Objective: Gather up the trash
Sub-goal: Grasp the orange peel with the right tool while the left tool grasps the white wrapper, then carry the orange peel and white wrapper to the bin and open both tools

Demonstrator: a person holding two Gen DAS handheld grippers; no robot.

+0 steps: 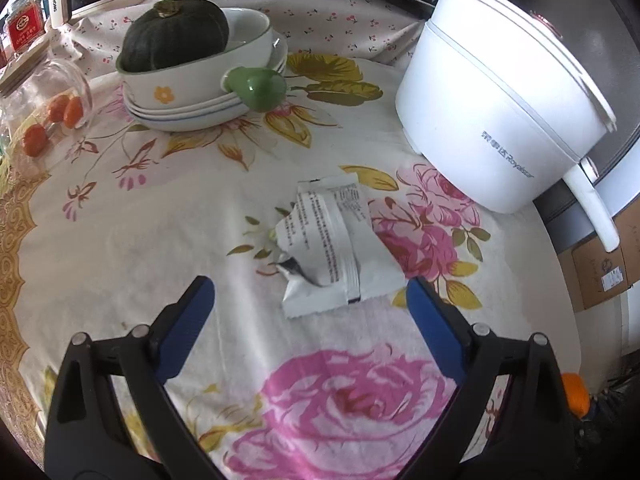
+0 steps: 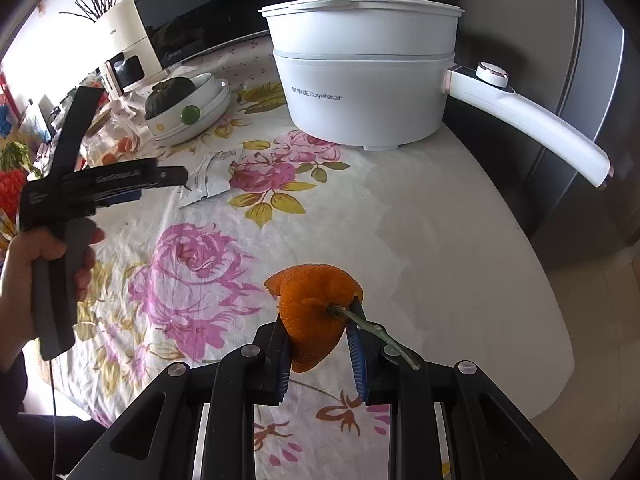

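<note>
Item: empty wrapper [image 1: 334,248], at twelve o'clock of my spread left gripper [image 1: 310,300]; light, crinkly, probably slippery (grip the flat bottom edge). Right gripper [image 2: 320,344] pinches orange peel [image 2: 314,316].

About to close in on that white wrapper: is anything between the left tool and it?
Nothing visible. The left tool is open with the white wrapper just ahead on bare tablecloth; the white pot stands off beside.

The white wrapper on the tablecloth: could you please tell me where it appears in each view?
Left wrist: white wrapper at centre, just ahead of the open left tool.
Right wrist: white wrapper at left-centre, beside the left tool's tip.
Shared landmark: white electric pot.
</note>
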